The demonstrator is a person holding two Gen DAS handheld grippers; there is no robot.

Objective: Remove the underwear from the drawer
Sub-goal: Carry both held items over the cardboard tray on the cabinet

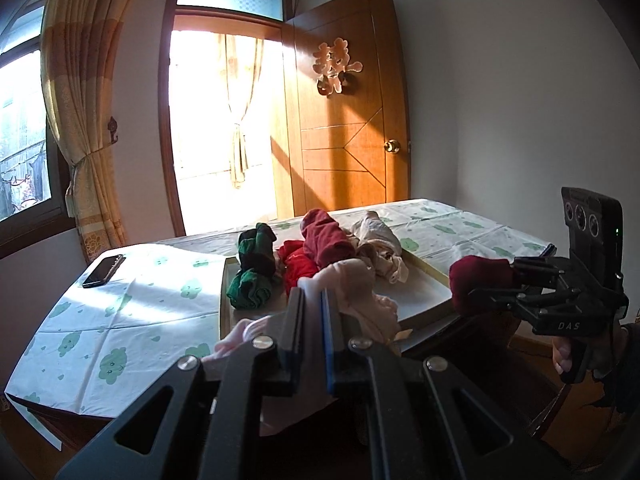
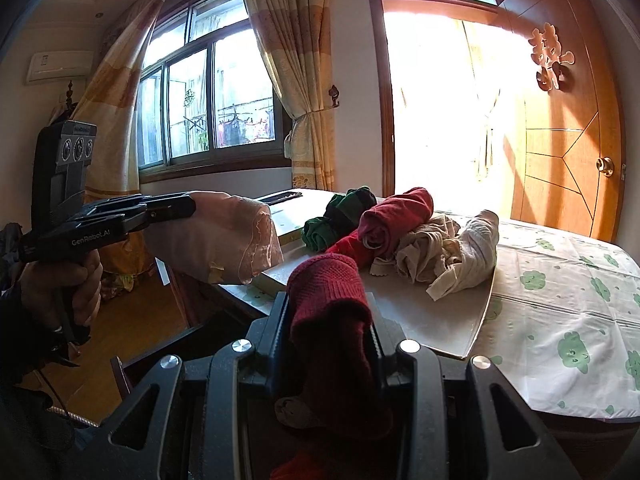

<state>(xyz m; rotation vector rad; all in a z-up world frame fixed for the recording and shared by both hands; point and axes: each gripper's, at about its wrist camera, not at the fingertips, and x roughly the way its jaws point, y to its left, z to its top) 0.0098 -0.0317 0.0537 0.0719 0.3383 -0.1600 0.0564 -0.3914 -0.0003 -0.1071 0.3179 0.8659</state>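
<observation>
Our left gripper (image 1: 312,312) is clamped tight on a pale pink garment (image 1: 352,288); our right gripper (image 2: 328,320) pinches a dark red knit piece (image 2: 328,288). Both hang off the table's (image 2: 560,288) near edge; more rolled underwear (image 2: 400,224) lies on a flat tray (image 2: 440,320) there.
</observation>
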